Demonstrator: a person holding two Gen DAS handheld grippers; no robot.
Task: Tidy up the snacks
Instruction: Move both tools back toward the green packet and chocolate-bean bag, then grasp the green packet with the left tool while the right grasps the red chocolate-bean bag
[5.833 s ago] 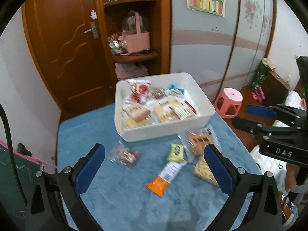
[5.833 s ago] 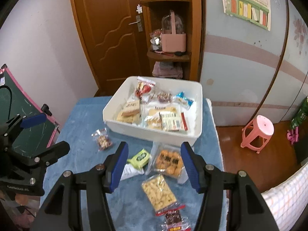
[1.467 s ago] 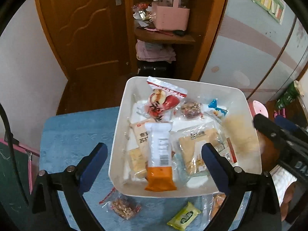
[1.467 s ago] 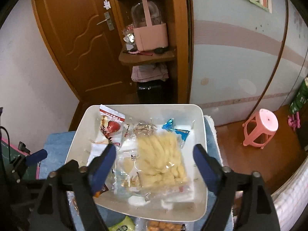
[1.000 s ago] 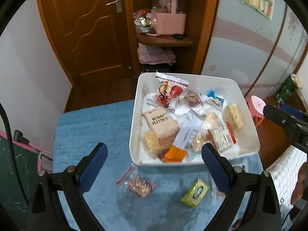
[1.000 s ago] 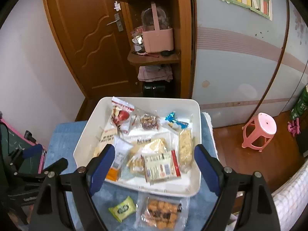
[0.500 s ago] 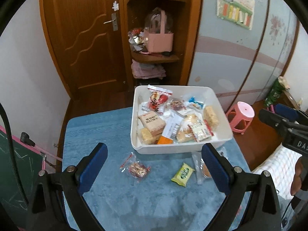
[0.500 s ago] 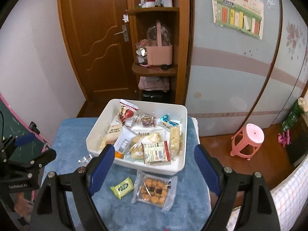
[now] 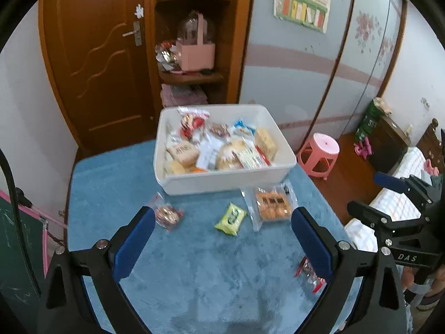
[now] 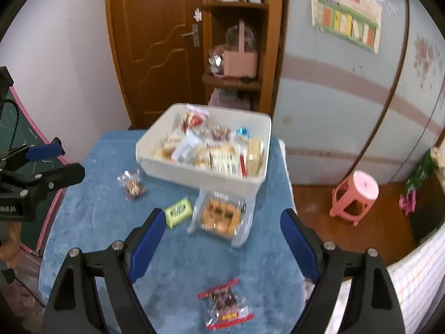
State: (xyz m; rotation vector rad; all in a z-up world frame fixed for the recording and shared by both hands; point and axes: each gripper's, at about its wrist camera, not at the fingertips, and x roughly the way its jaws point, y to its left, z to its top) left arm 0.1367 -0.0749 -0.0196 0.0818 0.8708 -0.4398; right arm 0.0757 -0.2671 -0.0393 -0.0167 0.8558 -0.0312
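- The white bin (image 9: 222, 179) stands on the far half of the blue cloth-covered table (image 9: 194, 272) and serves as the landmark here; it is full of wrapped snacks, among them a tan biscuit pack (image 9: 182, 151) towards its left side and a red-printed packet (image 9: 192, 121) at its far wall
- Just in front of the bin, right of its middle, lies a clear pack of orange biscuits (image 9: 272, 204), its far edge at or under the bin's near wall; whether it touches cannot be told
- A small green packet (image 9: 230, 218) lies in front of the bin, just left of the biscuit pack and apart from it
- A clear bag of nuts (image 9: 167, 214) lies in front of the bin's left corner, near but not touching
- A red-edged dark snack bag (image 10: 225, 304) lies well in front of the bin, near the table's near right edge
- The left gripper (image 9: 222, 247) hangs over the table in front of the bin, jaws wide apart and holding nothing
- The right gripper (image 10: 219, 246) hangs in front of the bin's right part, jaws also wide apart and empty; the biscuit pack shows beyond its fingers
- A pink stool (image 10: 356, 194) stands on the floor to the right of the bin
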